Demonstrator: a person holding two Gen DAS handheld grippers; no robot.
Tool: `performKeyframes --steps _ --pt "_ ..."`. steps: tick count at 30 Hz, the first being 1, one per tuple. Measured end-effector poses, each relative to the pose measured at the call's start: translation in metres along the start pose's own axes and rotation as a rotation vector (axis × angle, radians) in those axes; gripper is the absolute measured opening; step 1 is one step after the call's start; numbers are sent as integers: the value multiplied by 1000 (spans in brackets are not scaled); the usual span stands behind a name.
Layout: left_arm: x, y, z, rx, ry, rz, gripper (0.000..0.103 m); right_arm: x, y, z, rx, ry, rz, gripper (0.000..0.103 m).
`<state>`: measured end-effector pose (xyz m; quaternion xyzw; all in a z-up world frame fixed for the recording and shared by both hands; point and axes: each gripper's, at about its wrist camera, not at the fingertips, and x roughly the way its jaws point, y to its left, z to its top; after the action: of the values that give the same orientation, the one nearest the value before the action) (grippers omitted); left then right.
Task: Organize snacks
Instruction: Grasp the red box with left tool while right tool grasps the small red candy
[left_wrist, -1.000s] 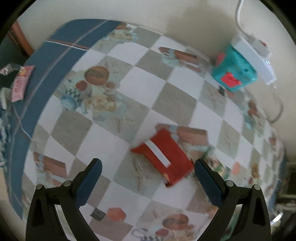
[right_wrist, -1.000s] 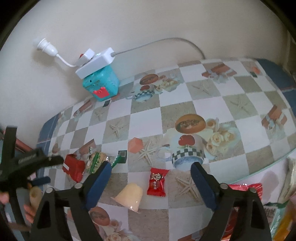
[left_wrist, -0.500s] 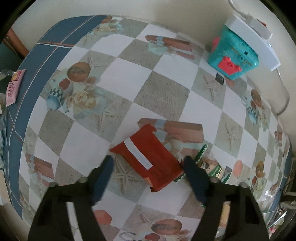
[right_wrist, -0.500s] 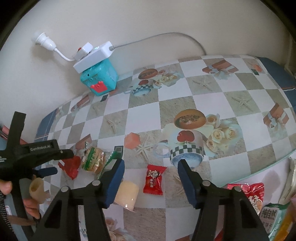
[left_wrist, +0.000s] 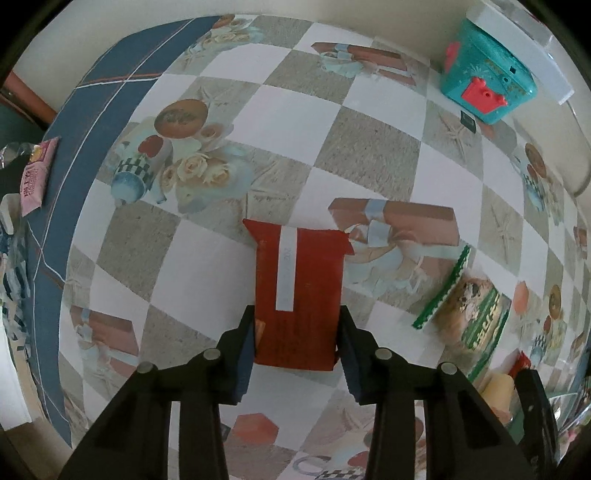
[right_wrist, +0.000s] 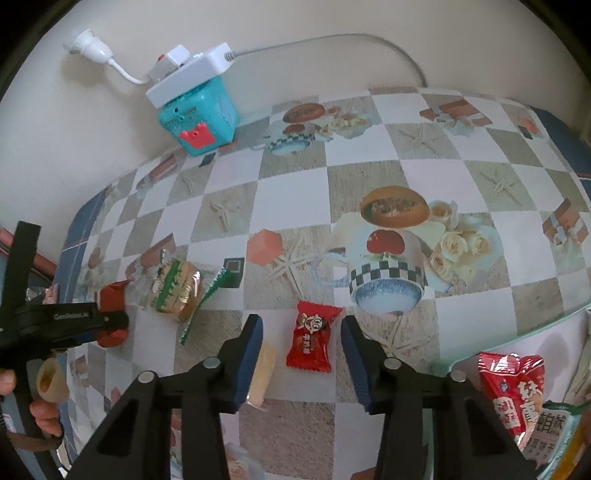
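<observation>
My left gripper (left_wrist: 297, 336) is shut on the near end of a red snack packet (left_wrist: 299, 280) with a white strip, which lies on the checkered table. The same packet (right_wrist: 110, 299) and the left gripper (right_wrist: 110, 321) show at the left of the right wrist view. My right gripper (right_wrist: 301, 347) is open, its fingers astride a small red candy (right_wrist: 312, 338) without touching it. A pale jelly cup (right_wrist: 262, 373) lies just outside its left finger. A green-edged cake packet (right_wrist: 177, 291) lies between the two grippers; it also shows in the left wrist view (left_wrist: 469, 314).
A teal box (right_wrist: 199, 118) with a white power strip (right_wrist: 188, 74) on top stands at the back by the wall. More snack bags (right_wrist: 517, 391) lie off the table's front right edge. A pink packet (left_wrist: 37, 181) lies on the blue border at left.
My left gripper moved in over the red packet and shut on its near end. My right gripper moved right, from around the jelly cup to astride the red candy, and narrowed.
</observation>
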<state>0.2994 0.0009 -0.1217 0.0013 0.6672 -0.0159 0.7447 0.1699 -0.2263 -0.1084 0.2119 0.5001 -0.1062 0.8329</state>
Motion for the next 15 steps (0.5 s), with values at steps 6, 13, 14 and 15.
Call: performKeyframes --steps 6,13,14,15 --pt "-1 -1 -13 39 -17 2 42 7 -1 -3 -7 16 -41 39" --pt "-9 -12 -22 50 -28 5 42 11 12 -6 -95 -3 -139 38" --pt "-10 -14 -24 54 -31 6 42 12 14 -7 -111 -5 -155 37" --pt "-10 -15 -27 57 -34 8 42 13 17 -8 -139 -10 -189 35"
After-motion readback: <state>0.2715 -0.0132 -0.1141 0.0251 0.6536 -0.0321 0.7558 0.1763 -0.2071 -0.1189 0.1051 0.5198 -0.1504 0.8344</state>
